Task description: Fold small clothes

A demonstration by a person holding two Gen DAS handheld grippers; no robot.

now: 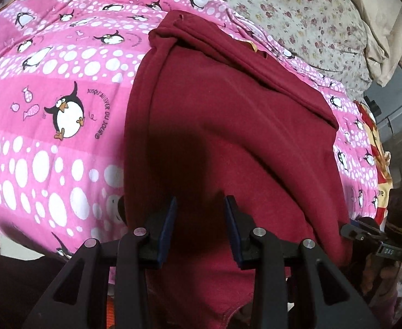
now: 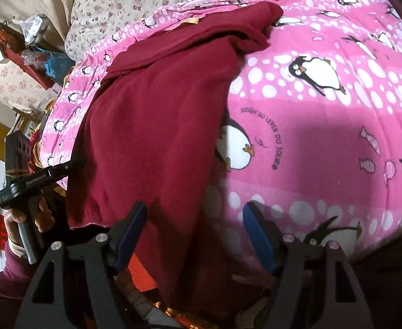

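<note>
A dark red garment [image 1: 228, 126] lies partly folded on a pink penguin blanket [image 1: 50, 82], its near end hanging over the bed's front edge. My left gripper [image 1: 201, 205] is open just above the garment's near part, holding nothing. In the right wrist view the garment [image 2: 151, 126] lies left of centre. My right gripper [image 2: 195, 213] is open wide over the garment's near right edge and the blanket [image 2: 324, 142], holding nothing. The other gripper's body [image 2: 33, 181] shows at the left, held in a hand.
A floral sheet [image 1: 296, 8] covers the far part of the bed. Beige cloth [image 1: 384, 41] lies at the far right. Cluttered shelves and bags [image 2: 33, 44] stand beyond the bed's left side. The right hand-held gripper body [image 1: 387, 230] is at the garment's right.
</note>
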